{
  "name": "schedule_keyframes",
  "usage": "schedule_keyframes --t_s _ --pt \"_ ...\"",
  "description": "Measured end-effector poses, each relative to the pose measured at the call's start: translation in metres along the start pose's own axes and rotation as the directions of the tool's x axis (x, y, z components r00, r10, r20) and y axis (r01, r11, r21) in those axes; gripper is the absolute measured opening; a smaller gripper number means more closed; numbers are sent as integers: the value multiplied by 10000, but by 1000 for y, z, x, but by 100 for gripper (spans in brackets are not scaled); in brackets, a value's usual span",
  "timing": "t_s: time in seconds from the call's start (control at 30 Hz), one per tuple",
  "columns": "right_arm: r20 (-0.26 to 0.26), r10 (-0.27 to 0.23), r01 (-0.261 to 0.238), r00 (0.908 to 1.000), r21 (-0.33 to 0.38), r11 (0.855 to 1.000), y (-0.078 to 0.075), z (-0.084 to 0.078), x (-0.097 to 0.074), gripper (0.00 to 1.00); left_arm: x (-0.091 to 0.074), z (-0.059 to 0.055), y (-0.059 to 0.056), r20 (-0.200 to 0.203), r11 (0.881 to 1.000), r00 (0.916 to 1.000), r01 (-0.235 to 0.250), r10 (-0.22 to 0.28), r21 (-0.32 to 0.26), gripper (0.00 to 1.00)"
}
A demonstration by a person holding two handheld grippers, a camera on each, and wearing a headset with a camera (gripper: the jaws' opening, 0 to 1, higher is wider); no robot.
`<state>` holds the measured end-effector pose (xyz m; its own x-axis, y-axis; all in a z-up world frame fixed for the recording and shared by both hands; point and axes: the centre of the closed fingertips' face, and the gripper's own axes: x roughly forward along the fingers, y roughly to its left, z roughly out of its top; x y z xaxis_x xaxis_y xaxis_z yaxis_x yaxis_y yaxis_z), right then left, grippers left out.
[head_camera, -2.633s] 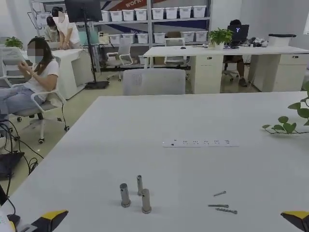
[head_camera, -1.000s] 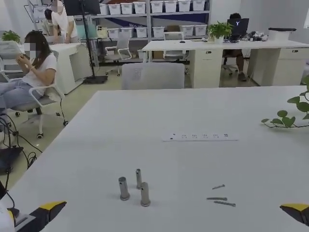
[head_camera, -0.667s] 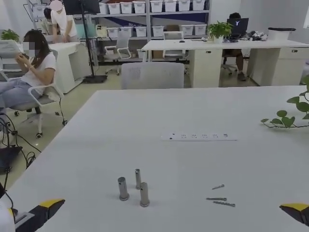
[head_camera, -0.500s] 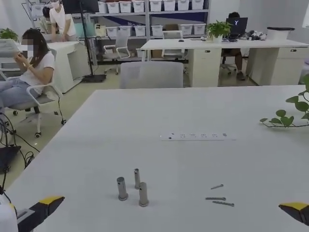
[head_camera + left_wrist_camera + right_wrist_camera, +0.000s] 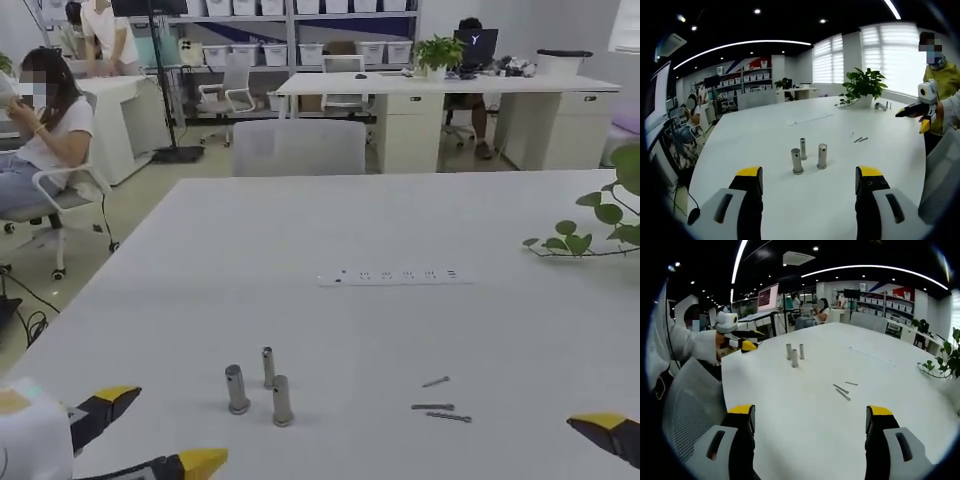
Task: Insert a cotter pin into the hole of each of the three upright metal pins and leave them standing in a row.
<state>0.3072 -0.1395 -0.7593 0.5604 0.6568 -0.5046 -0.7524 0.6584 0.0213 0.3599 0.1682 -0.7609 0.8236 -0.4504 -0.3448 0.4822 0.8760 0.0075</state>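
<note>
Near the front edge of the tabletop (image 5: 400,230): three upright metal pins (image 5: 282,400) bunched in a triangle, cotter pins (image 5: 433,407) lying loose at their 3 o'clock. Spread wide, holding nothing: left gripper (image 5: 809,174) and right gripper (image 5: 810,412). Likely trouble: toppling a neighbour while reaching into the tight cluster; pinching a thin cotter pin askew off the smooth surface, then fumbling the insertion.

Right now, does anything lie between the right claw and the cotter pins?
Nothing visible does. In the right gripper view, the open right claw faces the three cotter pins across bare table; the upright metal pins stand farther off, aside from that line.
</note>
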Motion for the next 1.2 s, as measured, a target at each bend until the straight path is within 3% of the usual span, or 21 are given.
schedule_keyframes --t_s 0.13,0.33,0.63,0.87,0.97,1.2 --pt "-67 -58 58 10000 55 10000 -4 -2 0 93 14 0 8 77 9997 9998 -176 177 -159 72" --pt "-126 -162 164 9998 116 9998 -8 -3 0 93 32 -6 14 -124 9995 9996 -273 271 -167 64" --pt "-278 -263 268 9993 163 9995 -11 -5 0 93 62 -20 27 -452 9951 9970 -658 626 -731 50" --pt "-342 -297 304 9990 230 9993 -12 -5 4 93 81 -28 38 -610 9841 9899 -1346 1281 -1163 40" --pt "-382 -315 324 9988 233 9992 -12 -4 5 92 87 -30 38 -656 9777 9888 -1425 1338 -1540 38" --pt "-366 -365 373 9987 221 9991 -16 -3 5 92 97 -34 34 -823 9701 9821 -1811 1696 -1616 33"
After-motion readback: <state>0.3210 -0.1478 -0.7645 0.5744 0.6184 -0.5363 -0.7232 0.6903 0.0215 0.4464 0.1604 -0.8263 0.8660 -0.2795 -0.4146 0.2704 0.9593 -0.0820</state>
